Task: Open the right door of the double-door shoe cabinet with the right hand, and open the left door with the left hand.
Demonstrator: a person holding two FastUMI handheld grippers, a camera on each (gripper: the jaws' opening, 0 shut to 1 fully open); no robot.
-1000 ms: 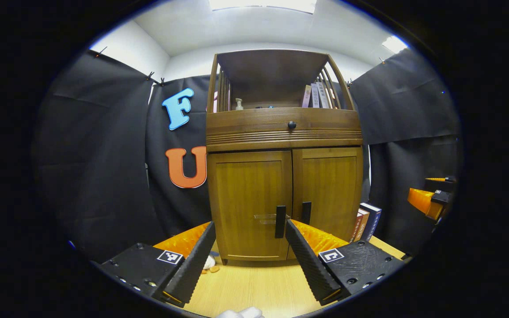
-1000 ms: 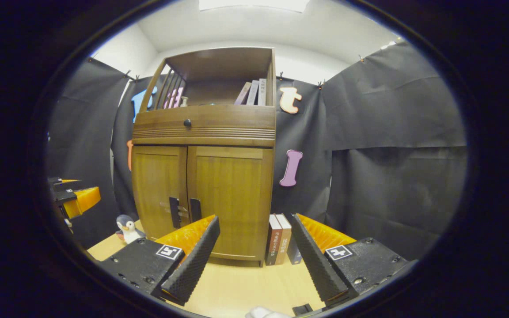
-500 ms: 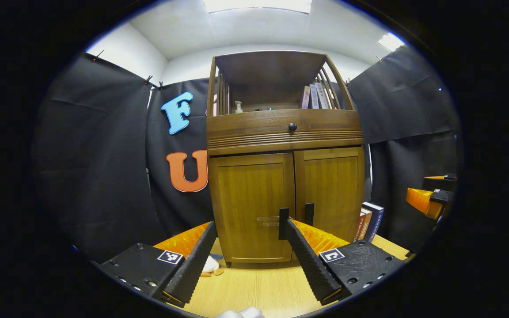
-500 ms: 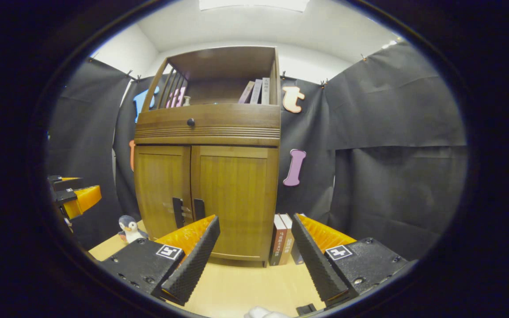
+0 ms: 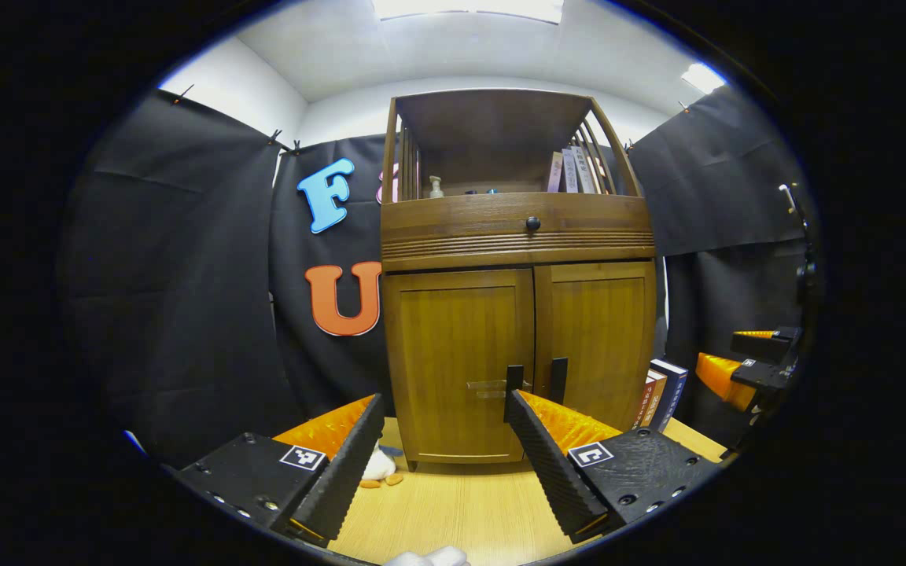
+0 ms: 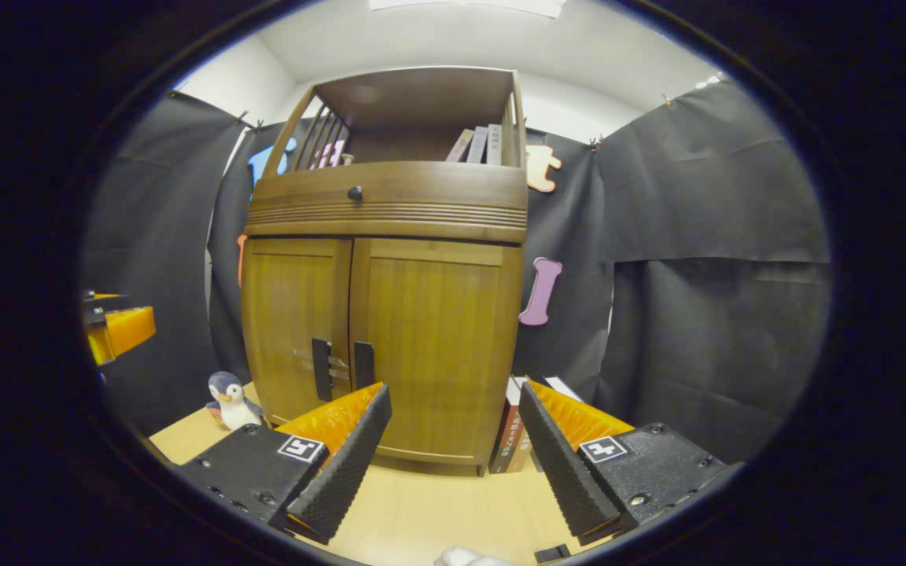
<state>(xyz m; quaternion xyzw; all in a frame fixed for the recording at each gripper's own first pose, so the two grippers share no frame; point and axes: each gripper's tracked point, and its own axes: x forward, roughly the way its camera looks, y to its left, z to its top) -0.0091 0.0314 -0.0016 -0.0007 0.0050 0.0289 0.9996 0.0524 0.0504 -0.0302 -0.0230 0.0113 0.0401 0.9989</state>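
Cabinet: shoe cabinet (image 5: 516, 346) stands on the wooden table (image 5: 461, 519), both doors closed, dark handles side by side at the middle.
Writing: spines of the books (image 6: 512, 432) carry print too small to read.
Left gripper (image 5: 443, 428): jaws spread wide, empty, in front of the left door (image 5: 457, 362).
Right gripper (image 6: 455, 420): jaws spread wide, empty, near the right door (image 6: 437, 346).
Right gripper view: toy penguin (image 6: 226, 399) left of the cabinet.
Left gripper view: bottle (image 5: 436, 187) on the top shelf.

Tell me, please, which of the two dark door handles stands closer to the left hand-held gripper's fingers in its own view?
The left door's handle: it rises just above one finger, while the right door's handle stands farther along.
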